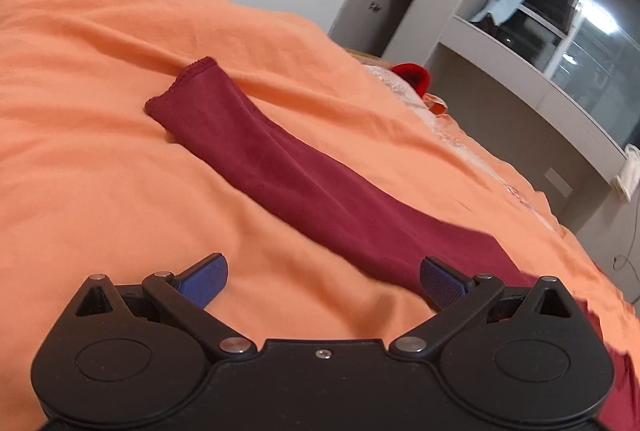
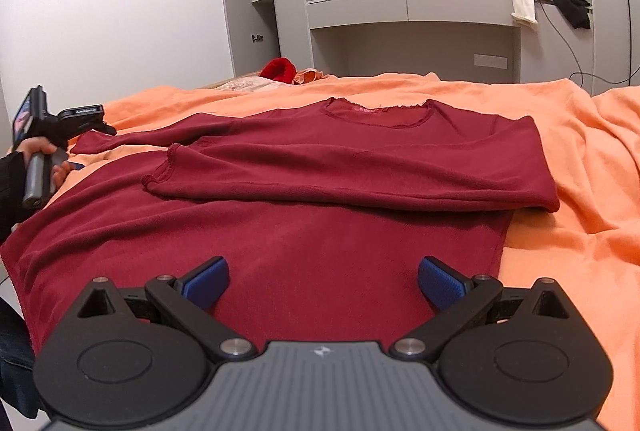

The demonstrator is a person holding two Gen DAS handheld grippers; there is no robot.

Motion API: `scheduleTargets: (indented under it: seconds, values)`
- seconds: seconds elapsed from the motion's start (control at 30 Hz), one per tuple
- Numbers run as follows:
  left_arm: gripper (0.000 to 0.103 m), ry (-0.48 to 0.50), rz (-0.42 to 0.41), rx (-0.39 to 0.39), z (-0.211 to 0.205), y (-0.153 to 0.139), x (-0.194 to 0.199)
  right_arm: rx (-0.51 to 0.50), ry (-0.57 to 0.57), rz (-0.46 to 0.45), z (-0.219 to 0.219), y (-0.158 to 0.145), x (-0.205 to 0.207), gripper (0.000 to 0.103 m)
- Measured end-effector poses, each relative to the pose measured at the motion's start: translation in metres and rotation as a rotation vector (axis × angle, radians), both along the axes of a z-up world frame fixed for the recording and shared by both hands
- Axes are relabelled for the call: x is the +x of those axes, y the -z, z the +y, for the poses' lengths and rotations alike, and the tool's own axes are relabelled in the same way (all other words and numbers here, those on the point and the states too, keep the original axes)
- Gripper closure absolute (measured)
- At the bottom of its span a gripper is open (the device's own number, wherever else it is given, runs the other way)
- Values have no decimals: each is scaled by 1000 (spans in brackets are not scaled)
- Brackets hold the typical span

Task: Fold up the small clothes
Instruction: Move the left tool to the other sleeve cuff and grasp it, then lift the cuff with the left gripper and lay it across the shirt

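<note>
The likeliest slip, I judge, is with the unfolded sleeve (image 1: 256, 155): the left tongs (image 1: 323, 281) could pinch the orange bedcover (image 1: 80, 111) along with the soft knit, or grip only the cuff so the sleeve twists and drags the neat right sleeve (image 2: 360, 171) askew. The red top (image 2: 280, 231) lies flat on the bed, one sleeve folded across its chest. Left tongs gape empty just short of the outstretched sleeve; right tongs (image 2: 323, 281), also spread wide and empty, hang over the hem
</note>
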State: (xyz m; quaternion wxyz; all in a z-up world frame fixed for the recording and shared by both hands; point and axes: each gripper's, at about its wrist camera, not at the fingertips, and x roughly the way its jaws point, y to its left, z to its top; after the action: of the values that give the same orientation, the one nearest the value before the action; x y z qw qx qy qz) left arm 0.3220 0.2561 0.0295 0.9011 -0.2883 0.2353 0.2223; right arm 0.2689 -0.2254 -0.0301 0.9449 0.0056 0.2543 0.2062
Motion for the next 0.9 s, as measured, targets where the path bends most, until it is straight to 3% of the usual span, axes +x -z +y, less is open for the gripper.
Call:
scheduleTargets:
  seconds: [0.2,0.27,0.37,0.43,0.47,0.53,0.6,0.67,0.9]
  values:
    - [1,-130,-63,-81,36,9,18,10,-8,11,-1,3,4,0]
    - [6,-205,-92,-78,42,12,21,8,-10,12,0,3,4,0]
    - [26,-300,-100,-57,49,13,25,9,-11,12,0,4,5,0]
    - [56,-347,-118,-58,54,14,25,10,-11,13,0,4,5,0]
    - [64,-372,-130,-72,57,16,24,9,-11,13,0,4,5,0]
    - [91,-411,-168,-120,66,21,17,9,-11,13,0,4,5,0]
    - [94,-418,-220,-163,74,25,12,7,-10,12,0,4,5,0]
    - [95,-401,-254,-152,73,22,11,3,-8,10,1,5,4,0]
    - [97,-249,-347,65,38,-21,19,-6,-5,3,3,5,3,0]
